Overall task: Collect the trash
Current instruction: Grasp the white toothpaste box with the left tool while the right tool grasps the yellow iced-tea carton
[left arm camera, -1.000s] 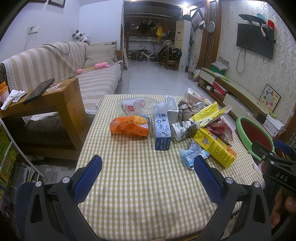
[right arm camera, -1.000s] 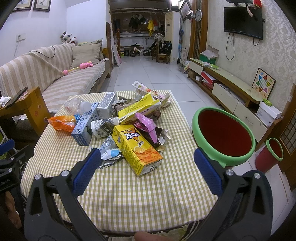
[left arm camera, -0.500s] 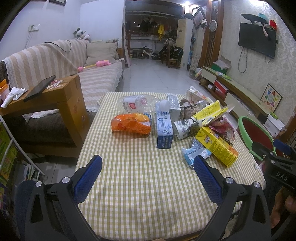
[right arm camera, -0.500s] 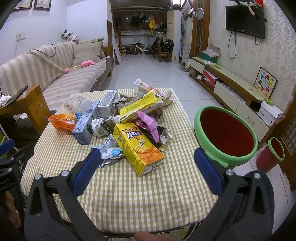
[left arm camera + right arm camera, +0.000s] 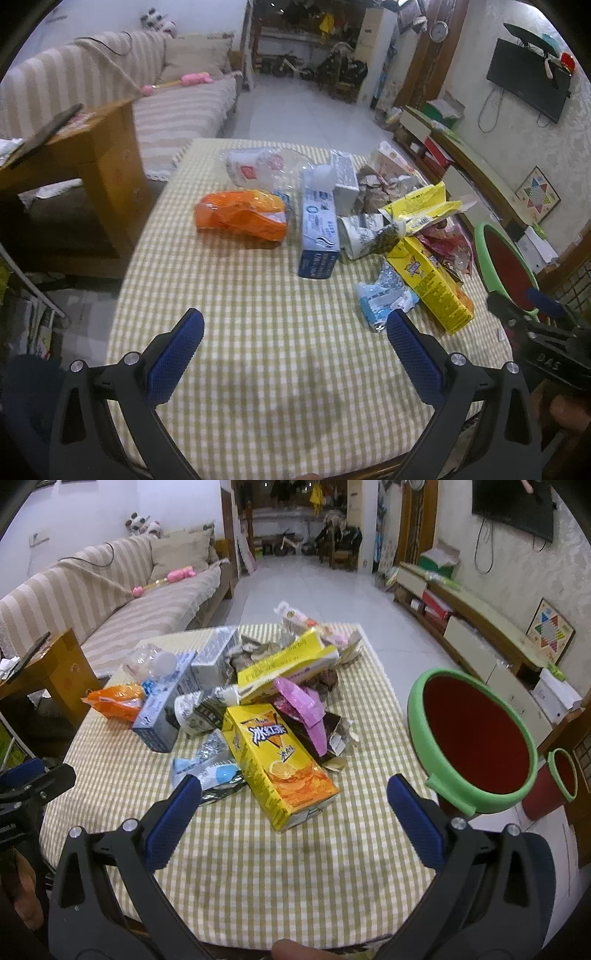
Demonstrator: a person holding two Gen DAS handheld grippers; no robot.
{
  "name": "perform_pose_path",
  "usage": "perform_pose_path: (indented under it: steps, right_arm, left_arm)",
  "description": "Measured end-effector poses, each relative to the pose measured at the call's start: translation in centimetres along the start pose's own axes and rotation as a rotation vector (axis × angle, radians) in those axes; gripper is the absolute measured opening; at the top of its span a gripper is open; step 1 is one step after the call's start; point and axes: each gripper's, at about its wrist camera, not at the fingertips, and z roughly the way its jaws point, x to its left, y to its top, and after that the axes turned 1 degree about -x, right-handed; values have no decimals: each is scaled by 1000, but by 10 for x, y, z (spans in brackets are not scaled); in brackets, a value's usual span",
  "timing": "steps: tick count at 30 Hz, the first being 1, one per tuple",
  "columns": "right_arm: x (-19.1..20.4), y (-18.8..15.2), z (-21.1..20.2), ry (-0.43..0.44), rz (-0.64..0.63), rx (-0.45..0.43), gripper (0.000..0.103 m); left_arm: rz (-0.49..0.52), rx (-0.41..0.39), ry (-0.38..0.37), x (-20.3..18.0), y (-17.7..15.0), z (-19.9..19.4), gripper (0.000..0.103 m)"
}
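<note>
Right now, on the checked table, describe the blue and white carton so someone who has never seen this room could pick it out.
Start at the green-and-white checked table and find the pile of trash at its far half. On the sofa side of that pile lies an orange bag; the blue and white carton lies flat right beside it. It is the only long blue and white box, whereas the nearby boxes are yellow.

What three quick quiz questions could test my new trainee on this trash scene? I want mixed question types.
1. True or false: the right gripper holds the yellow carton.
2. Which bag lies leftmost on the table: A orange, B pink, C blue?
3. Fill in: the green-rimmed bin stands off the table's ___ side.

Key: 1 false, both grippers are open; 2 A, the orange bag; 3 right.
</note>
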Motion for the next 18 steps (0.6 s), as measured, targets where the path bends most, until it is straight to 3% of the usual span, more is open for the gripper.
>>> perform_pose_path:
  steps: [14,18]
  right_arm:
    - [-22,7,69,87,31,185,99]
    - [-27,10,83,121,35,214,94]
  left_arm:
    - [9,167,-23,-16,50,85,95]
    - [6,209,-31,-19,60,111,94]
